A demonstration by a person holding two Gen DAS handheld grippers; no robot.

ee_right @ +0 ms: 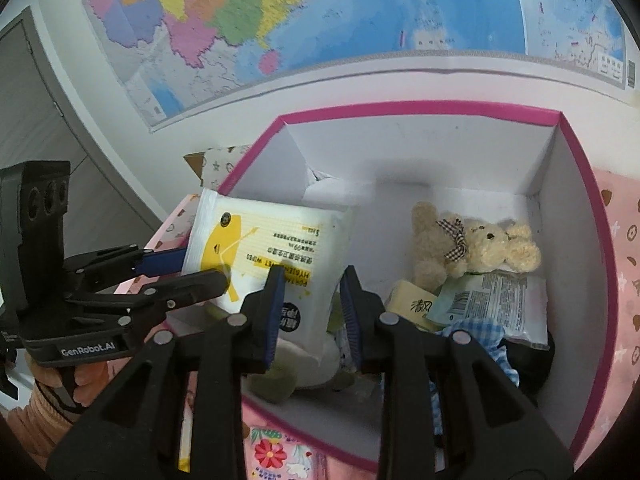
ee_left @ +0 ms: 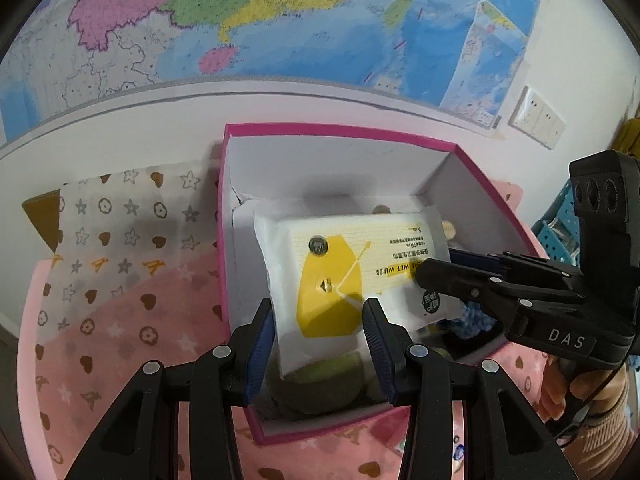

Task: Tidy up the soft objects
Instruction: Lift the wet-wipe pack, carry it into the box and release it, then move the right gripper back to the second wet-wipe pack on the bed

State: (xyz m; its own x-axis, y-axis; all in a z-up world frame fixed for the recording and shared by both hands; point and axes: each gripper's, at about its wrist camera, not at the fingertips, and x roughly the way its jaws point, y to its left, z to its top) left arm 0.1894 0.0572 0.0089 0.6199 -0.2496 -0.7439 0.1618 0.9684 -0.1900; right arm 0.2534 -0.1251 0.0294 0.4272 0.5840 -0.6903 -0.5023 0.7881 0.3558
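Pink patterned blanket (ee_left: 120, 320) — a pink-rimmed box (ee_left: 340, 132) rests directly on it

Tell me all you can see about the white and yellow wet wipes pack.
The wet wipes pack is a soft, flat plastic pouch, white with a yellow graphic, printed text and crimped ends. It is tilted over the open pink box, above a green plush. The left tool grips one end and the right tool grips the other.
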